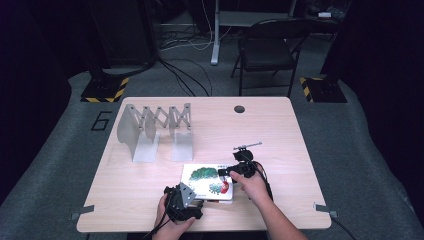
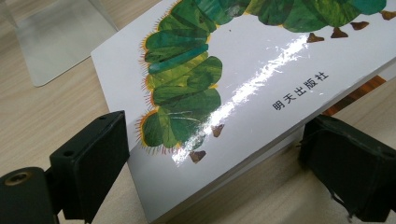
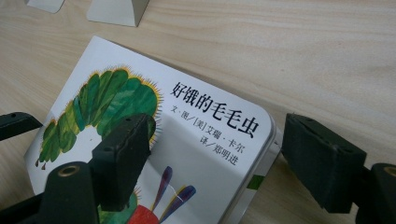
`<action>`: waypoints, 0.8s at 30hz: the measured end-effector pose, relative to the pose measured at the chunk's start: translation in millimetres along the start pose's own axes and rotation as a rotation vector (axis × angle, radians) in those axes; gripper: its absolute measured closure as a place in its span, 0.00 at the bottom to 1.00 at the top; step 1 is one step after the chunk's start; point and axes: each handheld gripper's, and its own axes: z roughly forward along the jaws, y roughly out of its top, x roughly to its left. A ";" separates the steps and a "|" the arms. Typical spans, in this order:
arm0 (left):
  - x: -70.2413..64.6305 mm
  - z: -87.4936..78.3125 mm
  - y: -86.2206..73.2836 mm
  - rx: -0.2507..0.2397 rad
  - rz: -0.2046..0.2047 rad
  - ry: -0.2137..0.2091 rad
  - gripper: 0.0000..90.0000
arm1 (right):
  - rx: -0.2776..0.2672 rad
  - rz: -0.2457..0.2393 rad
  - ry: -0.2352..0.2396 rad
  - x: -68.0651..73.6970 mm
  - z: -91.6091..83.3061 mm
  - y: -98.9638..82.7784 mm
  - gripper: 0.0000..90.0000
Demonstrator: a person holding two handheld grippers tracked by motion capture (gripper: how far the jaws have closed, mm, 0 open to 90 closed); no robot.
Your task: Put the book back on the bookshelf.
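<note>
Book [image 1: 207, 182] lies flat on the desk [image 1: 150, 185] near the front edge, cover up, green caterpillar picture showing. Left gripper [image 1: 192, 196] sits at the book's near left corner; in the left gripper view its jaws stand on either side of that corner, one over the cover, one low beside the edge, and whether the pads press I cannot tell for sure; it looks like a light clamp on the corner. Right gripper [image 1: 231, 172] is at the far right corner, jaws spread wide, one above the cover and one clear off the edge beside the spine, not pressing. Farther back on the left stands a metal folding book rack [image 1: 154, 130], well apart from the book. Judgement: book is not yet lifted; gripping, raising and probably standing it in the rack all remain to do.
</note>
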 end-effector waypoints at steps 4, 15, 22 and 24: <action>-0.1 0.1 0.1 -0.001 -0.001 0.000 0.09 | 0.013 0.024 0.014 0.4 1.6 0.5 0.25; 0.0 0.3 0.3 0.001 0.000 0.000 0.09 | 0.027 0.006 0.045 6.4 5.3 -1.1 0.28; 0.1 0.3 0.4 0.001 0.000 -0.001 0.09 | 0.022 0.014 0.062 3.8 3.6 -0.6 0.31; 0.3 0.3 0.4 0.001 0.001 -0.002 0.09 | 0.021 0.020 0.069 2.9 2.2 -0.2 0.34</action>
